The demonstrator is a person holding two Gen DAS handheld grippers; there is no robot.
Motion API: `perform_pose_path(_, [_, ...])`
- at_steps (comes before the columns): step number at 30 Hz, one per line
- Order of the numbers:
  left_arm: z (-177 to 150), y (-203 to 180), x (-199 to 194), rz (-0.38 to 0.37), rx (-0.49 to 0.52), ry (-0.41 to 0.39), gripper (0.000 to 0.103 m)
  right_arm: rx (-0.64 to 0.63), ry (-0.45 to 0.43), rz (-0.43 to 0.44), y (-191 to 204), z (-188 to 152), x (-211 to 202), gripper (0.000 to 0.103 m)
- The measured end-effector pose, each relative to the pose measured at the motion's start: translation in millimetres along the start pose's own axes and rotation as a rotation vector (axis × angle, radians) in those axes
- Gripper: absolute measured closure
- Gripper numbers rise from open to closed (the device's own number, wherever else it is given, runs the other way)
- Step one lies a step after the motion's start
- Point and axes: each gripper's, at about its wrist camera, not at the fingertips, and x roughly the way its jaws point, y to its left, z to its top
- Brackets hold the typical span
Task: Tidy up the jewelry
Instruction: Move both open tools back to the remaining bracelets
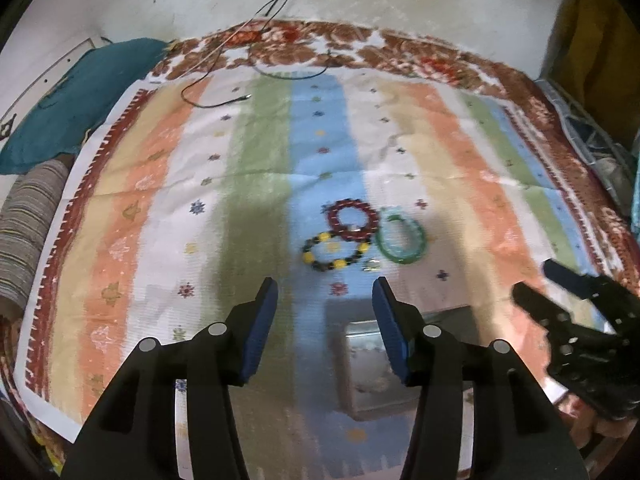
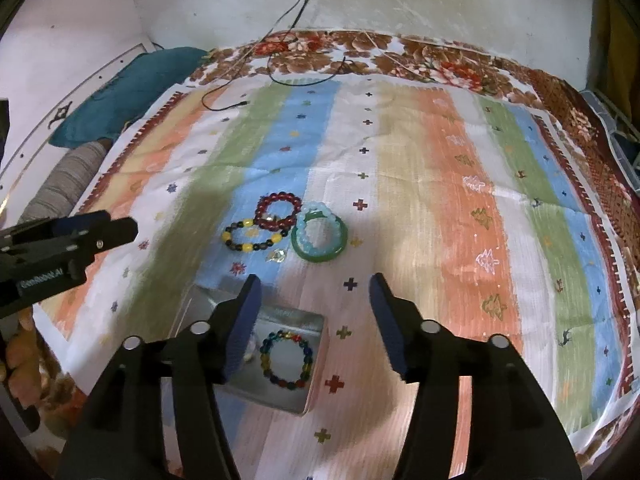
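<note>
Both grippers hang over a pastel-striped cotton cloth spread on a bed, each pointing steeply down. The left gripper, black with blue pads, has its jaws parted about halfway, with nothing between them and neither pad touching anything. The right gripper stands likewise about half open and empty. Beneath and between the two tools sits a small clear square box; inside it lies a bracelet of mixed blue, green, red and yellow glass beads, with something pale beside it that is too hidden to name. Farther out on the blue stripe of the cloth lie three more pieces close together: a dark red beaded bracelet, a black-and-yellow beaded bracelet touching its near edge, and a green bangle with a pale blue beaded ring inside it just to the right. A tiny shiny trinket lies in front of them.
</note>
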Motion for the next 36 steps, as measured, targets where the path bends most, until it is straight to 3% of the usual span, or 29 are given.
perform_pose_path(11, [14.1,8.7,40.8,0.044,-0.036,0.053,0.049,0.015,0.049,-0.023,-11.3,11.4,33.7,0.038])
perform_pose_path(17, [18.3,-3.8,53.5,0.064,0.008,0.058,0.045,0.023,0.060,-0.022,-13.8,20.6,51.0,0.036])
perform_pose_path(36, [30.3,14.9,111.7,0.133,0.004,0.134,0.038,-0.043,0.085,-0.032,-5.4,38.3,105.7,0.025])
